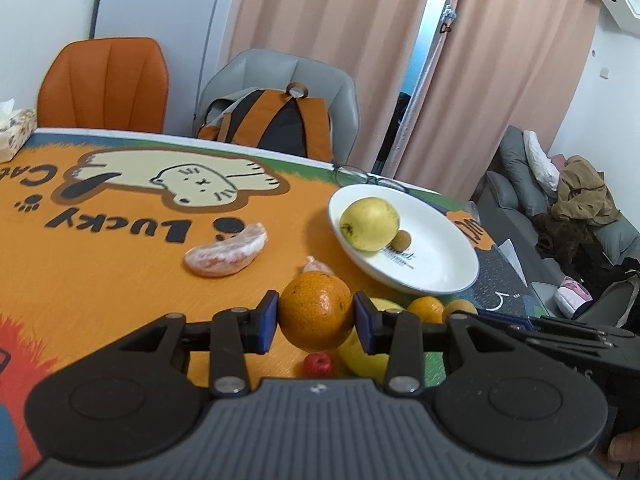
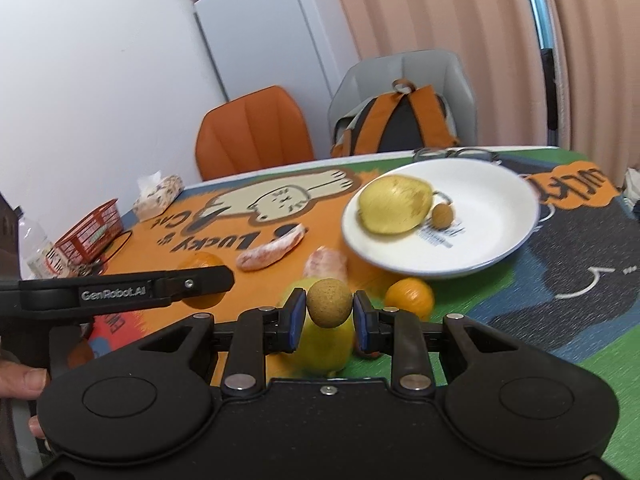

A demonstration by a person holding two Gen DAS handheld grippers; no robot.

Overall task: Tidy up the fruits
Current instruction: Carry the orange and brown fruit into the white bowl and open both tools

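My left gripper (image 1: 316, 322) is shut on an orange (image 1: 316, 312), held above the table in front of the white plate (image 1: 440, 256). My right gripper (image 2: 325, 318) is shut on a small brown longan (image 2: 329, 303), also held above the table. The plate (image 2: 500, 208) holds a yellow pear (image 1: 370, 223) (image 2: 394, 210) and a second longan (image 1: 401, 240) (image 2: 443, 215). On the mat lie peeled citrus segments (image 1: 226, 252) (image 2: 272, 254), a small orange (image 2: 410, 298), a yellow fruit (image 2: 324, 344) under my right gripper and a small red fruit (image 1: 318, 364).
Glasses (image 1: 368, 178) lie behind the plate. A tissue box (image 2: 158, 196), a red basket (image 2: 90, 232) and a bottle (image 2: 34, 244) stand at the table's left. An orange chair (image 1: 104, 84) and a grey chair with a backpack (image 1: 276, 120) stand behind the table.
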